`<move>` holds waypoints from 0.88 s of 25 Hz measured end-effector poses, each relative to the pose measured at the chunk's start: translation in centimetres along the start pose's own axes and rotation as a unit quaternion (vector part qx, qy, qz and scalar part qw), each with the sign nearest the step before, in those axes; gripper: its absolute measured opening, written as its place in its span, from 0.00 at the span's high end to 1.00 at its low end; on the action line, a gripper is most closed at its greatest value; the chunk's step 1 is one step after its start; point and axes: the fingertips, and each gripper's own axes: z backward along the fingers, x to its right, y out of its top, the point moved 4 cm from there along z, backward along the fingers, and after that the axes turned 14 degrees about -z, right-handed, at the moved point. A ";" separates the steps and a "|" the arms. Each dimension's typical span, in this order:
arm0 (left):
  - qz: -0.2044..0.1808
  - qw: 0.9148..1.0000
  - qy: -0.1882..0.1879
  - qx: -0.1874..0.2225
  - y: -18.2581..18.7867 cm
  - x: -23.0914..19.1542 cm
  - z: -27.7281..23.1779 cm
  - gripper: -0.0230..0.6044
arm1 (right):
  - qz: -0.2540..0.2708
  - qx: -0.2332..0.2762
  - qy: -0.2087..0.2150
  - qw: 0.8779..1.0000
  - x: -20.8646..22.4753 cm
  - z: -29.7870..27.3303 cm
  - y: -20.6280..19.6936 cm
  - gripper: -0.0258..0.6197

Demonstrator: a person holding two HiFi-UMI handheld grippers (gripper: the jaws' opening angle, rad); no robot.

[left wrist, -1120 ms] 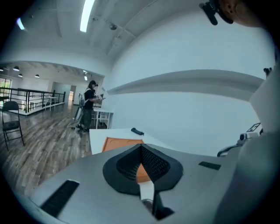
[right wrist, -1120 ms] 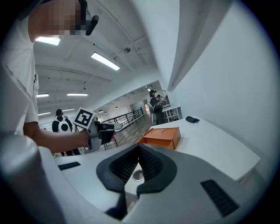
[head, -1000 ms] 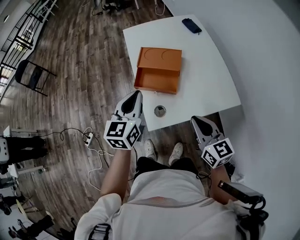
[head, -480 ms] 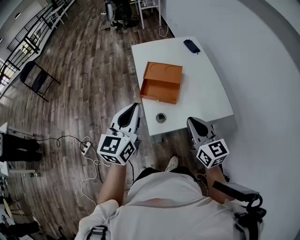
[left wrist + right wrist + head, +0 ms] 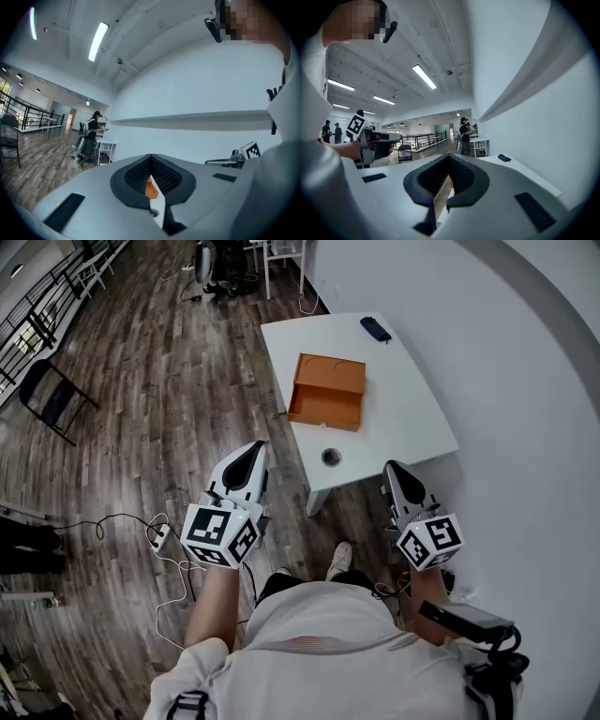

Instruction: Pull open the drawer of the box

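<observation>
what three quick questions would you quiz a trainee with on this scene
1. True or false: the box's drawer is pulled out.
2. Where does the dark item lie? A) in the drawer B) at the table's far end C) on the floor
3. What do the left gripper and right gripper hold?

Key: 1 true; 2 B; 3 nothing: both are shut, empty and well clear of the box.
</observation>
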 end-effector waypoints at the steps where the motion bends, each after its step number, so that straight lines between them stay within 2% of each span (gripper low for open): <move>1: -0.005 1.000 -0.005 -0.001 0.0 0.0 0.6 0.95 | 0.003 0.003 -0.004 1.000 -0.7 0.4 0.0 0.96; 6: -0.017 1.000 -0.024 -0.006 -0.2 0.4 3.1 0.95 | 0.019 0.015 -0.013 1.000 -3.5 2.1 0.7 0.96; 11: -0.015 1.000 -0.023 -0.012 0.1 1.2 4.5 0.95 | 0.033 0.023 -0.006 0.999 -4.8 3.5 1.3 0.96; 22: -0.002 1.000 -0.007 -0.008 0.7 4.1 4.3 0.95 | 0.034 0.017 0.003 0.999 -3.1 5.3 2.1 0.96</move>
